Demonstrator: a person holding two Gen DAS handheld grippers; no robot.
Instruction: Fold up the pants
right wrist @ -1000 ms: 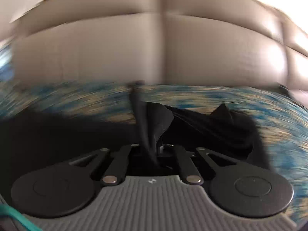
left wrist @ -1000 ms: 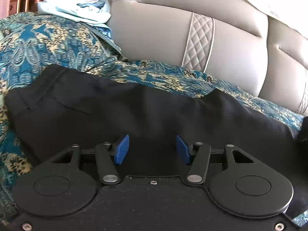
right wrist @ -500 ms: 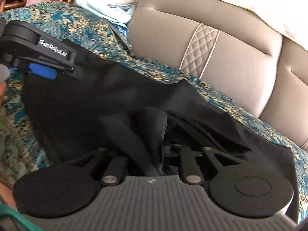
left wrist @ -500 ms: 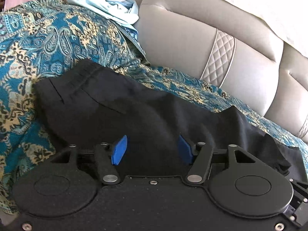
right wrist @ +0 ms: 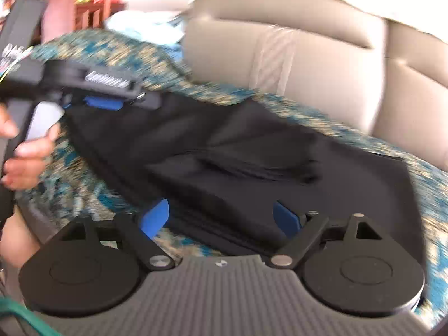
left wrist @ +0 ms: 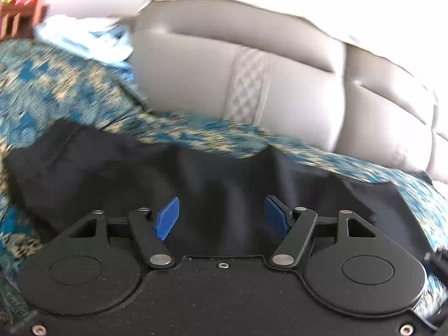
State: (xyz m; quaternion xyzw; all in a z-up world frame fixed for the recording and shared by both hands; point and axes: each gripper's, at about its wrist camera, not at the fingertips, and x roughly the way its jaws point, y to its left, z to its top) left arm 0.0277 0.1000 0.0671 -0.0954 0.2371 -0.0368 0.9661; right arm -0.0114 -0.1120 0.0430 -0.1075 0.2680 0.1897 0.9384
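Observation:
The black pants (left wrist: 196,179) lie folded across a teal and gold patterned cover (left wrist: 56,89) on a sofa; in the right wrist view the pants (right wrist: 266,168) show a doubled layer with creases. My left gripper (left wrist: 222,215) is open and empty, just above the pants' near edge. It also shows in the right wrist view (right wrist: 103,102) at the pants' left end, held by a hand. My right gripper (right wrist: 221,218) is open and empty over the pants' near edge.
The grey leather sofa back (left wrist: 280,92) rises right behind the pants. A pile of light blue clothes (left wrist: 84,42) lies at the far left on the cover. Wooden furniture (right wrist: 95,11) stands beyond it.
My right gripper has let go of the pants fabric and opened; the fabric now lies flat on the sofa. Both views are blurred by motion.

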